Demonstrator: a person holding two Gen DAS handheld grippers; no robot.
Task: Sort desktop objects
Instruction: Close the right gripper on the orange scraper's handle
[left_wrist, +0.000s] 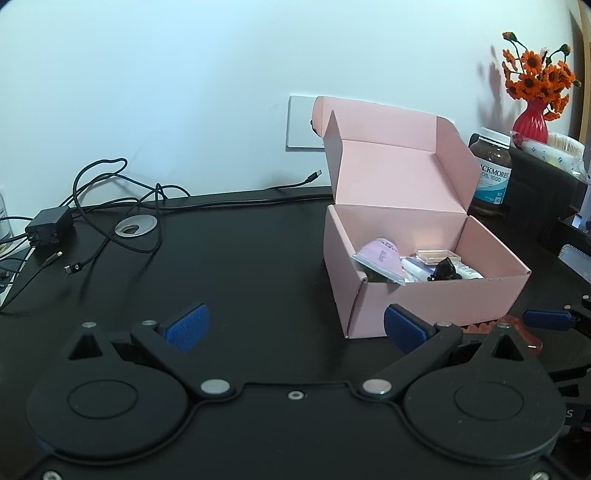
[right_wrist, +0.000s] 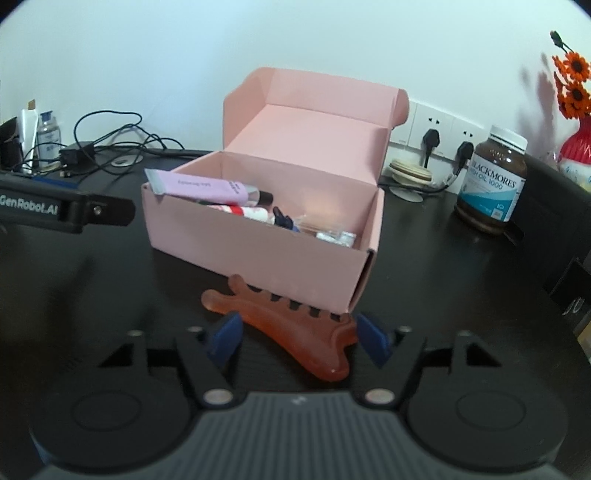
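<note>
I'm seeing the comb (right_wrist: 291, 325) lying just in front of the box (right_wrist: 258, 254), teeth partly hidden against its wall. My right gripper (right_wrist: 295, 338) is straddling it; whether the pads are touching, I cannot tell. My left gripper (left_wrist: 295, 326) is hanging wide and empty left of the box.

amber comb (right_wrist: 295, 328) flat on desk, touching open pink box (right_wrist: 258, 254) front.

Left hand-held gripper (left_wrist: 293, 328) wide apart, right hand-held gripper (right_wrist: 297, 338) half-spread, both tilted downward.
</note>
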